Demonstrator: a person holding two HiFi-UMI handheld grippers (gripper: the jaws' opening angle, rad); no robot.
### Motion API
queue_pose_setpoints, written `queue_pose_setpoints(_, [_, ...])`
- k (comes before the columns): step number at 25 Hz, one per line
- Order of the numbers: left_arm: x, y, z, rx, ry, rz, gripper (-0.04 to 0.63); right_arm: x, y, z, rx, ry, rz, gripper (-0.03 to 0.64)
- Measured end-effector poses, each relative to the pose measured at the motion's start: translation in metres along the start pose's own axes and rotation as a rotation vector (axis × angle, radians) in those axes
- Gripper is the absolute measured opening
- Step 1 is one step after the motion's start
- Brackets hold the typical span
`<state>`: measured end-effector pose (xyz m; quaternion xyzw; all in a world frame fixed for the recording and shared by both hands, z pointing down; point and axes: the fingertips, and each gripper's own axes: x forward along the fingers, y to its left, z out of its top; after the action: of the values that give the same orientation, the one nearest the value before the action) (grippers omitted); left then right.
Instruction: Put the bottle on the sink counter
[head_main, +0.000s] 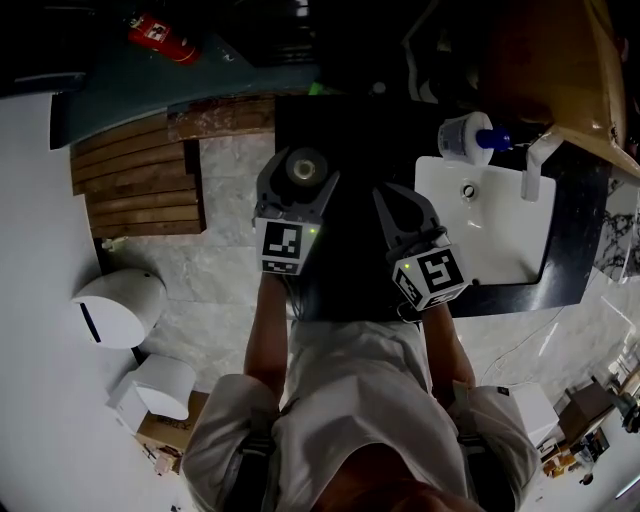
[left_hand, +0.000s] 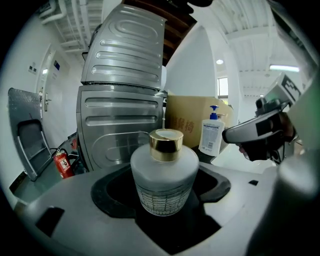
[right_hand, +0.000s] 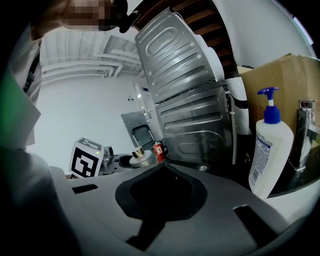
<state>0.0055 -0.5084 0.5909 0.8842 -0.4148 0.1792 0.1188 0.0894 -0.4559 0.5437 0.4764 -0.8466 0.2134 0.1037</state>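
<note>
A frosted white bottle (left_hand: 164, 172) with a gold cap stands upright between the jaws of my left gripper (head_main: 302, 174), which is shut on it. In the head view the bottle (head_main: 306, 165) is held over a dark surface, left of the white sink basin (head_main: 490, 235) set in the black counter (head_main: 578, 235). My right gripper (head_main: 388, 197) hovers between the bottle and the basin; its jaws meet at the tips (right_hand: 162, 166) with nothing inside. The right gripper view shows the bottle (right_hand: 138, 154) far off to the left.
A white pump bottle (head_main: 468, 137) with a blue top and a faucet (head_main: 534, 166) stand at the basin's back edge. A ribbed metal panel (left_hand: 122, 85) and a cardboard box (left_hand: 192, 122) rise behind. A wooden slat mat (head_main: 135, 185) and a white bin (head_main: 118, 306) lie on the floor left.
</note>
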Motion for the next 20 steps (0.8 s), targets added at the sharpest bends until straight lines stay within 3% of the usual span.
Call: queue_pose_setpoints(20, [0.027, -0.001, -0.025, -0.01, 0.072, 0.001, 0.33, 0.006, -0.018, -0.011, 0.034, 0.026, -0.008, -0.003])
